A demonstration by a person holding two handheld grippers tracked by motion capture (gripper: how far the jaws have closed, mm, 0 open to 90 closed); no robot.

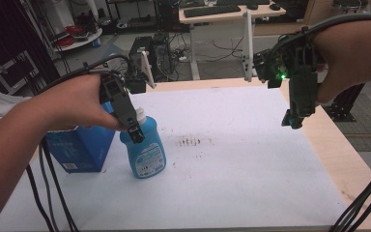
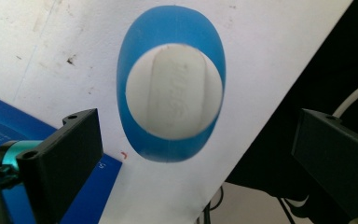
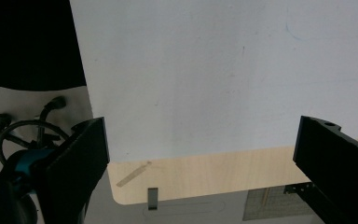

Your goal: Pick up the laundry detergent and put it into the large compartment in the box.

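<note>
A blue detergent bottle (image 1: 144, 147) with a white cap (image 2: 174, 98) is seen standing upright on the white tabletop (image 1: 251, 159), just beside a blue carton (image 1: 79, 145) at the table's left. The left gripper (image 1: 134, 131) is held directly above the cap, its jaws spread wide with nothing between them; in the left gripper view the cap is seen from straight above, between the jaws but nearer the left one. The right gripper (image 1: 292, 120) is held high over the table's far right edge, likewise wide apart and empty. For a sound grasp, the cap should be centred between the jaws, the gripper lowered straight down, and the jaws closed across the cap's narrower width so the bottle is not tipped.
</note>
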